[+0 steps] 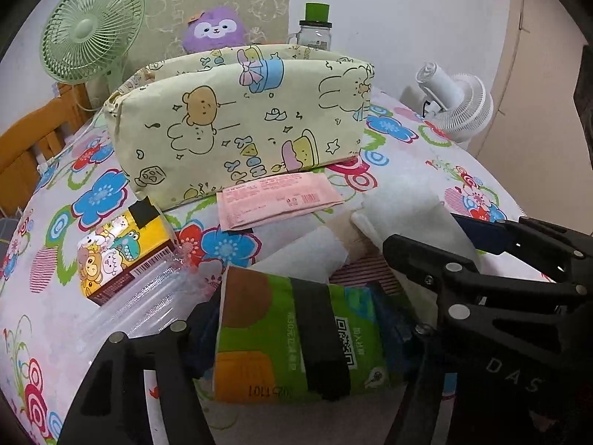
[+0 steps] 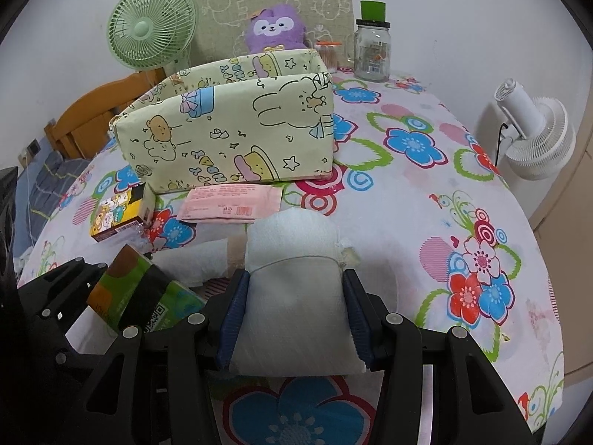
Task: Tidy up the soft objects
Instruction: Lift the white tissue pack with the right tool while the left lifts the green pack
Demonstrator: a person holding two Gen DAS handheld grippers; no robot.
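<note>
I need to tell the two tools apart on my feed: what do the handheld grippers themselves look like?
Both look alike: the right gripper has matte black linkage arms joined by round silver pivot pins, and its fingers carry dark blue ribbed pads. The left gripper shows the same black linkages and silver pins, and its body carries pale lettering "DAS". No cables or sleeves show.
</note>
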